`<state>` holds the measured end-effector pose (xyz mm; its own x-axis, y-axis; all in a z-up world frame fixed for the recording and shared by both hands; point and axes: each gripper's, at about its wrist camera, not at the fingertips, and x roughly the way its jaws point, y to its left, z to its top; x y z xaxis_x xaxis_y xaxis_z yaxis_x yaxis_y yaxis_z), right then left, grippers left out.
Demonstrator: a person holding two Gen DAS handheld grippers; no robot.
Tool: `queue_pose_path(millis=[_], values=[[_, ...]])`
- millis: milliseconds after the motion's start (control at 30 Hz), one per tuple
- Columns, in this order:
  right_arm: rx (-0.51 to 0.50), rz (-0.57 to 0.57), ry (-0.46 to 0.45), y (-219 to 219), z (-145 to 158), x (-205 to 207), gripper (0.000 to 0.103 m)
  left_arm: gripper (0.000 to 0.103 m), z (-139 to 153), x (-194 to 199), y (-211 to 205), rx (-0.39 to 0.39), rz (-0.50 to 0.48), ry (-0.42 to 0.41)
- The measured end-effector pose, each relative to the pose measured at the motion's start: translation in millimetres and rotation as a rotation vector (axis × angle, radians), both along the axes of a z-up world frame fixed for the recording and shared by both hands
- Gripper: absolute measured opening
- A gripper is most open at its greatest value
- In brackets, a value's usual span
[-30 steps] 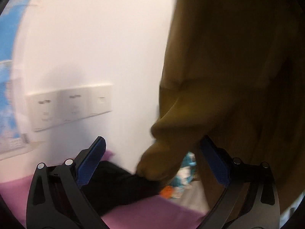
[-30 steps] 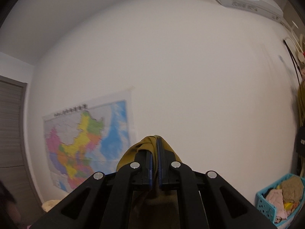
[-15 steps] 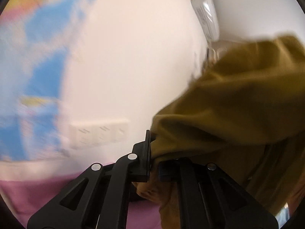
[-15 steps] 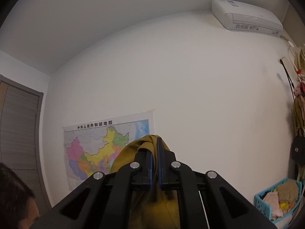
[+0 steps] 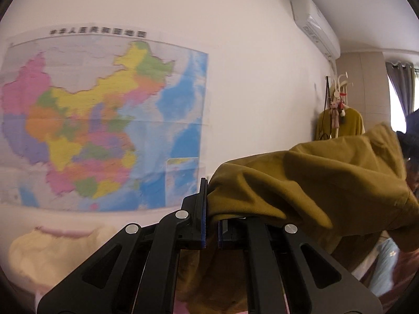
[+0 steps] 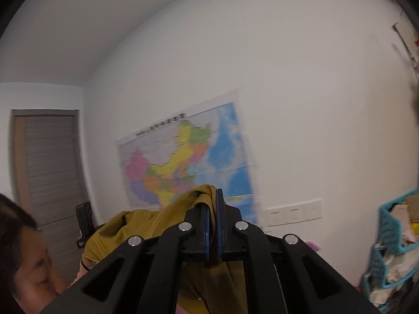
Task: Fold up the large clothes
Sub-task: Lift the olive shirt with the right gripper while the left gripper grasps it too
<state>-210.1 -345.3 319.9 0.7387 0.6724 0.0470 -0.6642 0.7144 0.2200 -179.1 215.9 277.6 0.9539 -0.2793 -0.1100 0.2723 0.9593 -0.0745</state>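
A large mustard-yellow garment [image 5: 309, 183] is held up in the air by both grippers. My left gripper [image 5: 211, 204] is shut on one edge of it, and the cloth drapes off to the right and down. My right gripper [image 6: 212, 209] is shut on another edge of the same garment [image 6: 136, 225], which hangs to the left and below the jaws. Both cameras point up at the wall, so the lower part of the garment is hidden.
A coloured wall map [image 5: 99, 120] hangs ahead. An air conditioner [image 5: 314, 23] and a coat rack with a yellow garment [image 5: 340, 120] are at right. A teal basket of clothes [image 6: 392, 238] stands right; a door [image 6: 49, 167] and the person's face [image 6: 23, 259] are left. A cream heap [image 5: 57, 251] lies low left.
My left gripper was open near a sleeve one second ago; it closed on the garment and lifted it. My right gripper stayed shut on the garment and turned left.
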Motion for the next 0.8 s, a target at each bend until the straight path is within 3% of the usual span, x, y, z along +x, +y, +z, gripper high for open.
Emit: queue_pose_path(millis=[133, 267, 367, 433, 533, 633, 733, 800], values=[[0.010, 0.070, -0.022, 11, -4, 10, 0.005, 0.006, 12, -27, 12, 0.023, 0.069, 0.023], [0.045, 0.121, 0.136, 26, -30, 96, 0.005, 0.007, -4, 3, 21, 0.038, 0.140, 0.148], [0.017, 0.120, 0.350, 57, -81, 196, 0.005, 0.008, -47, 72, 42, 0.003, 0.216, 0.344], [-0.018, 0.109, 0.499, 80, -128, 254, 0.005, 0.008, -94, 128, 55, 0.011, 0.293, 0.485], [-0.110, 0.062, 0.707, 120, -217, 334, 0.005, 0.008, -178, 204, 67, 0.046, 0.393, 0.697], [-0.211, 0.011, 0.909, 153, -306, 389, 0.005, 0.008, -269, 267, 75, 0.056, 0.412, 0.923], [-0.284, -0.062, 1.013, 164, -361, 414, 0.012, 0.010, -305, 289, 76, 0.104, 0.446, 0.977], [-0.320, -0.074, 1.037, 164, -365, 419, 0.037, 0.011, -298, 288, 79, 0.092, 0.415, 0.953]])
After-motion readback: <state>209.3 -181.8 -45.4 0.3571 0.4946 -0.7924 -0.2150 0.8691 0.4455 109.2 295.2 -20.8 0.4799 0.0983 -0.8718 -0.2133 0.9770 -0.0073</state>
